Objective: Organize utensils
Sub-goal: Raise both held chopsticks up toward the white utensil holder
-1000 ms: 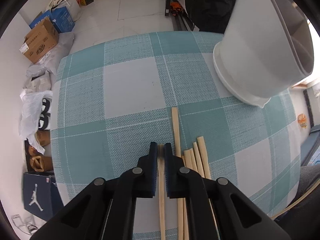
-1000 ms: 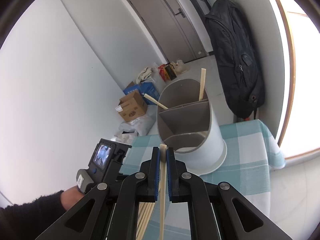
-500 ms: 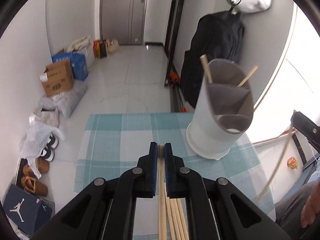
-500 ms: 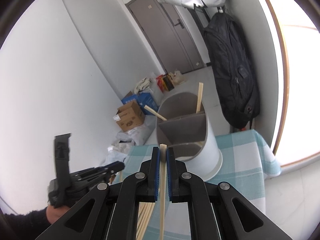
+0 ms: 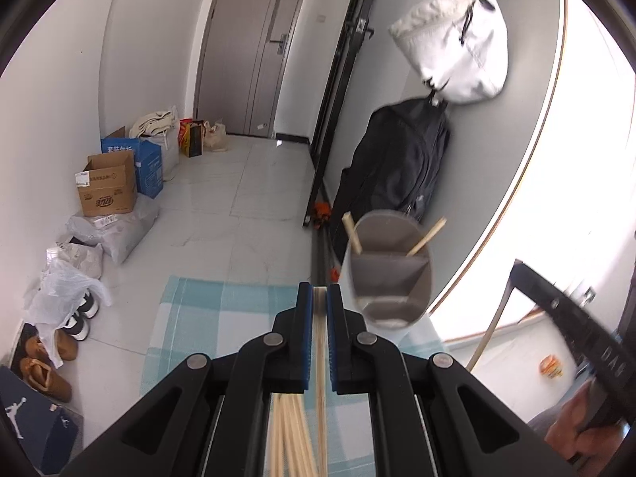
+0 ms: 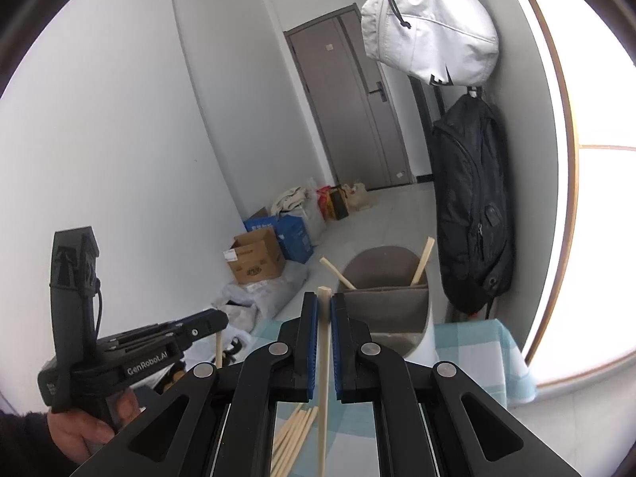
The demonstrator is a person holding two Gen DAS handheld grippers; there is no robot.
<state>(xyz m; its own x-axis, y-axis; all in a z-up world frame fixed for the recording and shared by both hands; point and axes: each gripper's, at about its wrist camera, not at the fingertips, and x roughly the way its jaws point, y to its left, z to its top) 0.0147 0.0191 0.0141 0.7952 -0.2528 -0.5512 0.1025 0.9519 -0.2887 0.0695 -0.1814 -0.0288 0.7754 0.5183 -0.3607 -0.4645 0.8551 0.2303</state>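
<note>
My left gripper (image 5: 318, 292) is shut on a wooden chopstick (image 5: 319, 342) and held high above the table. My right gripper (image 6: 324, 298) is shut on another wooden chopstick (image 6: 324, 361), whose tip pokes out just past the pads. Ahead of both stands a white utensil holder (image 5: 391, 278) (image 6: 387, 298) with grey dividers, and two chopsticks lean in its far compartment. Several loose chopsticks (image 5: 288, 433) (image 6: 296, 433) lie on the teal checked tablecloth (image 5: 198, 310) below. The right wrist view shows the left gripper (image 6: 216, 324) at the left, chopstick hanging under it.
A black backpack (image 5: 397, 171) and a white bag (image 5: 457, 47) hang on the wall behind the holder. Cardboard boxes (image 5: 107, 189), plastic bags and shoes (image 5: 47, 361) line the floor at the left. The table's far edge lies just beyond the holder.
The left gripper rose from the table with its chopstick and tilted up, so the room and holder came into view. The right gripper rose a little with its chopstick.
</note>
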